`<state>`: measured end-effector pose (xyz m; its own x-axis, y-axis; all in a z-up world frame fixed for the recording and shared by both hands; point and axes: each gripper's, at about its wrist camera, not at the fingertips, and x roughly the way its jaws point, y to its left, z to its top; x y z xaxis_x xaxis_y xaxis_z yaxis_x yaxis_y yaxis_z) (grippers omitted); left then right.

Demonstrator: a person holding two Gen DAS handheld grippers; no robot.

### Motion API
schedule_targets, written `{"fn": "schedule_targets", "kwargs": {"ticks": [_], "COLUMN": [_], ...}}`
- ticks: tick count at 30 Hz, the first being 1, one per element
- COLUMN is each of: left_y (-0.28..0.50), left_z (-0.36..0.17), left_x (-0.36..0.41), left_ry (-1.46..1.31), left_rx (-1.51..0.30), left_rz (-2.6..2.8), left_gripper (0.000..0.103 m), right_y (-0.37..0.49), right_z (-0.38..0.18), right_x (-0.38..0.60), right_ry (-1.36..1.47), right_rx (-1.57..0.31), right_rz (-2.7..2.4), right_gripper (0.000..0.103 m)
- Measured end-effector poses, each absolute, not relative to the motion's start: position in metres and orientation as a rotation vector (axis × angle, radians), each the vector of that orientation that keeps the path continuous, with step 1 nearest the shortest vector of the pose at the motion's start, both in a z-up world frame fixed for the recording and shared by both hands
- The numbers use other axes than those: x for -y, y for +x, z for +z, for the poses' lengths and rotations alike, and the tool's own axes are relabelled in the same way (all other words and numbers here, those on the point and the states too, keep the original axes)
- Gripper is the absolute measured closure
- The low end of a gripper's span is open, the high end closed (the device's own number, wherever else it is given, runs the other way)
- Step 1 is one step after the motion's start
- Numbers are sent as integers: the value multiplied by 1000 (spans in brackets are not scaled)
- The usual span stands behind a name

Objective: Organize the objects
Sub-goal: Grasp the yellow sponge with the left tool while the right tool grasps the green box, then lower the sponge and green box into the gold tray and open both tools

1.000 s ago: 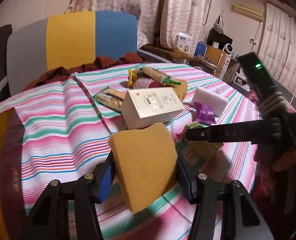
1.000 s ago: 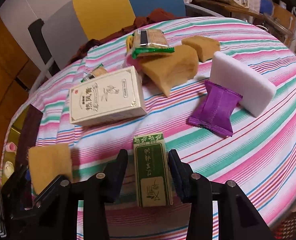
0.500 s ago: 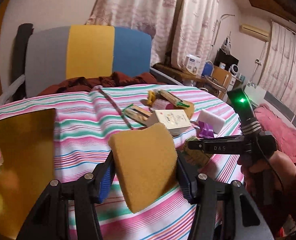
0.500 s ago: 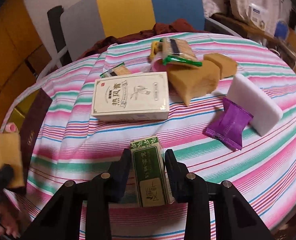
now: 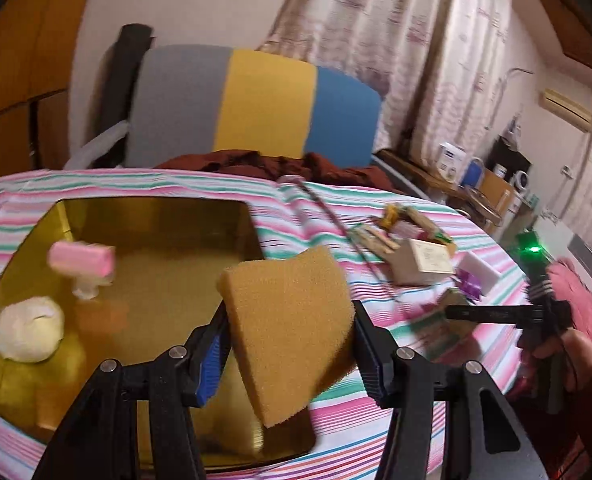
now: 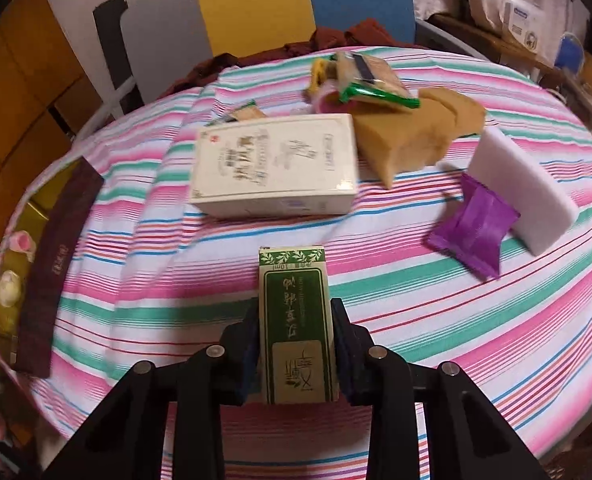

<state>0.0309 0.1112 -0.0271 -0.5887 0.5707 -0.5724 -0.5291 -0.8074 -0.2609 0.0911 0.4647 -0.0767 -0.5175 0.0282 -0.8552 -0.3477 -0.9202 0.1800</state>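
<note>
My left gripper (image 5: 290,344) is shut on a yellow-brown sponge (image 5: 284,292), held tilted above the right edge of a gold tray (image 5: 156,216). A pink piece (image 5: 82,258) and a white round lump (image 5: 28,334) lie in that tray. In the right wrist view a small green box (image 6: 294,280) lies on the striped tablecloth (image 6: 456,340) between the fingers of my right gripper (image 6: 295,320). Its jaws are closing and both pads press on the box's long sides. In the left wrist view that box (image 5: 442,322) appears blurred at the right, near a hand (image 5: 568,356).
Behind the green box lie a cream box (image 6: 272,164), brown sponges (image 6: 408,136), snack packets (image 6: 368,76), a purple packet (image 6: 472,228) and a white foam block (image 6: 524,184). A dark maroon strip (image 6: 56,264) lies along the tray's side. A grey, yellow and blue chair (image 5: 256,104) stands behind the table.
My left gripper has swung left with the sponge, from the pile of objects to above the gold tray. My right gripper's fingers have closed in onto the green box.
</note>
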Motion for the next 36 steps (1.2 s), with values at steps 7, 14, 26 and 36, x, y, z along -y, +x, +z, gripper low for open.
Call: {"fn": "schedule_targets", "kwargs": {"ticks": [7, 14, 26, 36], "left_y": [14, -3, -25, -26], "left_z": [-37, -50, -73, -58], "left_x": [-67, -34, -8, 5], "left_ry": [-950, -1046, -1271, -1273], "left_rx": [115, 120, 153, 203], "left_rz": [2440, 2490, 2437, 2543], "left_gripper": [46, 46, 39, 19], "right_y": [83, 52, -3, 4], "right_z": [-41, 1, -37, -38], "right_x": [-401, -307, -195, -190], "right_ry": [-1401, -1410, -1643, -1594], "right_rx": [-504, -563, -660, -668], "right_rz": [2686, 2963, 2964, 2958], "right_gripper": [71, 71, 70, 33]}}
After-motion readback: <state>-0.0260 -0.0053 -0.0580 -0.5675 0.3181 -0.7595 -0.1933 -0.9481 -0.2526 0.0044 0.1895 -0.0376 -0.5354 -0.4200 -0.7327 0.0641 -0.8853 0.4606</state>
